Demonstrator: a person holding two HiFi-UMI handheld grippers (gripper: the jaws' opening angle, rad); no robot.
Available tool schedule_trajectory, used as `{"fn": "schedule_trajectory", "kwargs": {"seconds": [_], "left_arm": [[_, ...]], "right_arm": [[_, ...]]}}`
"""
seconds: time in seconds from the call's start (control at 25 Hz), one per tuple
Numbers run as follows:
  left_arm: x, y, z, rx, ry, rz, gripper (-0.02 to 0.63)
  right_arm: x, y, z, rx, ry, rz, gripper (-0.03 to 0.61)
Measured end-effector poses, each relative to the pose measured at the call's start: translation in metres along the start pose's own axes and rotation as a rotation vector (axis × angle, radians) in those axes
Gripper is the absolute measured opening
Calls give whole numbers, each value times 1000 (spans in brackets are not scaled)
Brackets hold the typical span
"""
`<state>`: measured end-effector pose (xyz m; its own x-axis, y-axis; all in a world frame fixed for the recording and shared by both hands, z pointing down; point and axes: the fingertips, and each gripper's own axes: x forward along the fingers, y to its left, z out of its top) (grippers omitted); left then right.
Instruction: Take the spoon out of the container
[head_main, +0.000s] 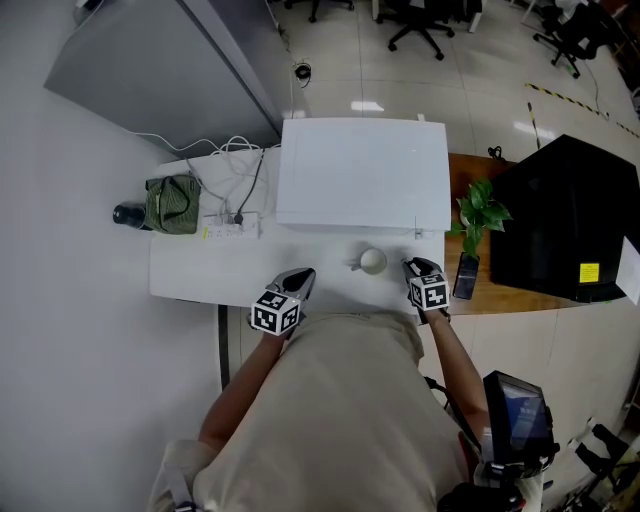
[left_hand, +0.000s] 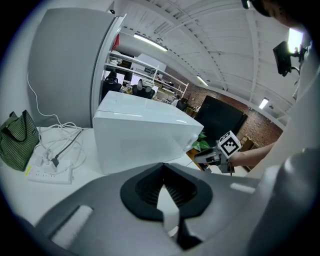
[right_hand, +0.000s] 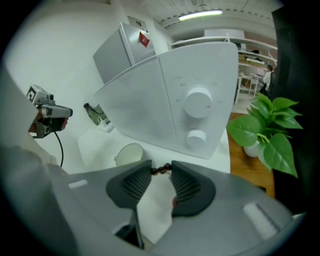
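Note:
A small white cup (head_main: 372, 261) stands on the white table (head_main: 190, 272) in front of a big white appliance (head_main: 362, 170). In the right gripper view the cup (right_hand: 129, 154) sits just left of the jaws, and I see no spoon in its mouth. My right gripper (right_hand: 161, 170) (head_main: 411, 267) hangs right of the cup, jaws partly apart. A dark brown twisted piece (right_hand: 161, 171), likely the spoon's handle, spans the gap at the tips; whether the pads press on it I cannot tell. My left gripper (head_main: 303, 276) (left_hand: 163, 172) rests left of the cup, tips together, nothing between them.
A green bag (head_main: 172, 204), a power strip (head_main: 232, 229) and white cables lie at the table's left. A potted plant (head_main: 480, 212) and a phone (head_main: 466, 276) sit on the wooden desk to the right, beside a black box (head_main: 575, 215).

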<state>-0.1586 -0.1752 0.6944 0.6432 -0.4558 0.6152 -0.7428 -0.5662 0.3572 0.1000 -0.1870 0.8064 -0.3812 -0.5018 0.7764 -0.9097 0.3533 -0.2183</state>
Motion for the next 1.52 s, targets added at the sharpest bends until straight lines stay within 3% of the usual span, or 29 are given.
{"fn": "schedule_trajectory", "kwargs": {"seconds": [0.52,0.76,1.12,1.52], "left_arm": [[0,-3,4,11,-8,-6,0],[0,-4,1,4,-13,-5,0],[-5,-3,-7,-19,-17,-1,0],[-16,-2,-15,-26,-17,16,0]], "right_arm": [[10,-4,22,-13,-40,-2,126],[9,-7,4,10,-53,-4,126],[20,6,-60,-21,87,-9,126],[53,-11,-119,-42,240,-64,126]]}}
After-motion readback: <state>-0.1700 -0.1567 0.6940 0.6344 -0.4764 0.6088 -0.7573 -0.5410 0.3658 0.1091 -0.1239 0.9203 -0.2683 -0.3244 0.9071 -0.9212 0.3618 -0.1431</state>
